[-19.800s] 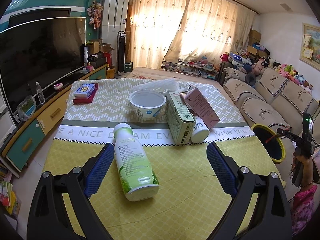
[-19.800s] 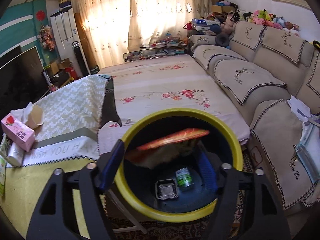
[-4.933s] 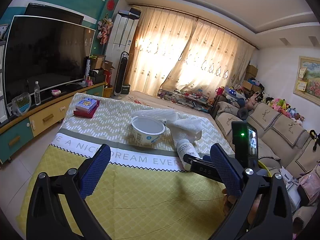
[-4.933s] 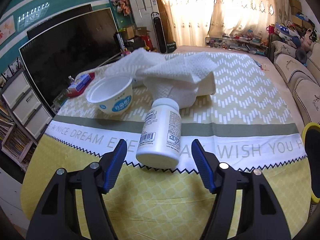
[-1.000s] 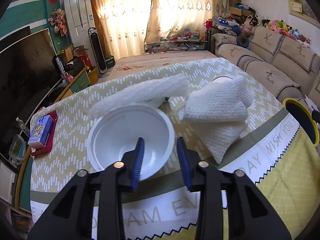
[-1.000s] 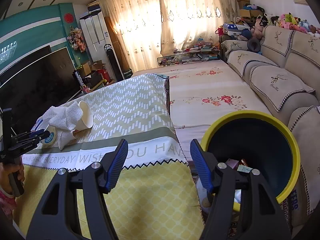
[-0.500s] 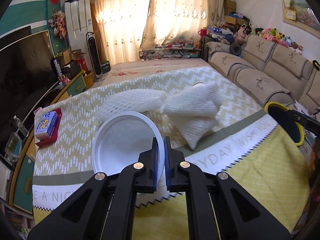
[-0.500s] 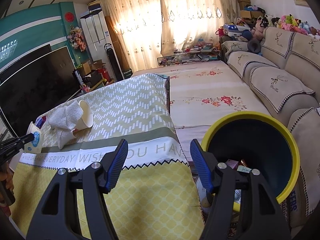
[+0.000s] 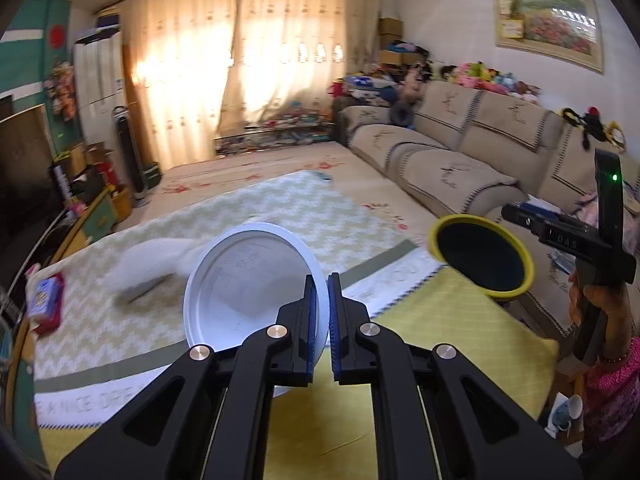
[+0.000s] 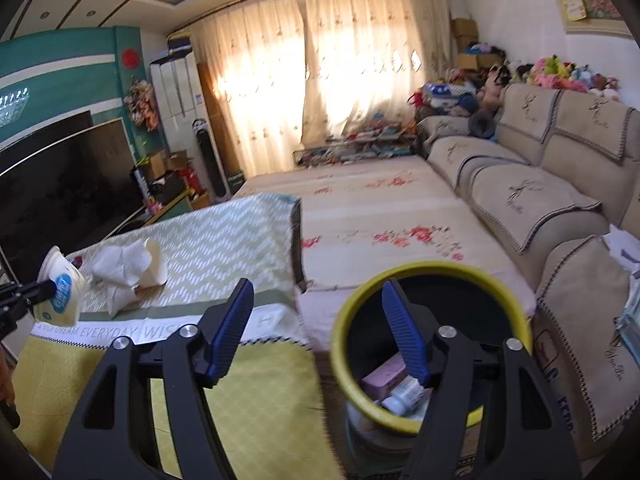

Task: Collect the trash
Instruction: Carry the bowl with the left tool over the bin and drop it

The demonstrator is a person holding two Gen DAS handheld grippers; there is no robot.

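My left gripper [image 9: 323, 316] is shut on the rim of a white plastic bowl [image 9: 248, 292] and holds it tilted above the table. The bowl also shows in the right wrist view [image 10: 60, 292], at the far left, with a blue label. The yellow-rimmed trash bin [image 9: 482, 258] stands off the table's right side; in the right wrist view the bin [image 10: 432, 276] holds a pink box and a white bottle. My right gripper [image 10: 316, 328] is open and empty, over the table edge and the bin. White paper towels and a paper cup [image 10: 128, 268] lie on the tablecloth.
The table has a yellow and green tablecloth [image 9: 420, 320]. A small red and blue box [image 9: 46, 300] lies at its left edge. A beige sofa [image 10: 560, 200] runs along the right. A TV [image 10: 60, 184] stands to the left. The other handheld gripper [image 9: 584, 248] is at right.
My left gripper has lifted the bowl and swung right, so the bin is nearer. My right gripper has shifted closer over the bin.
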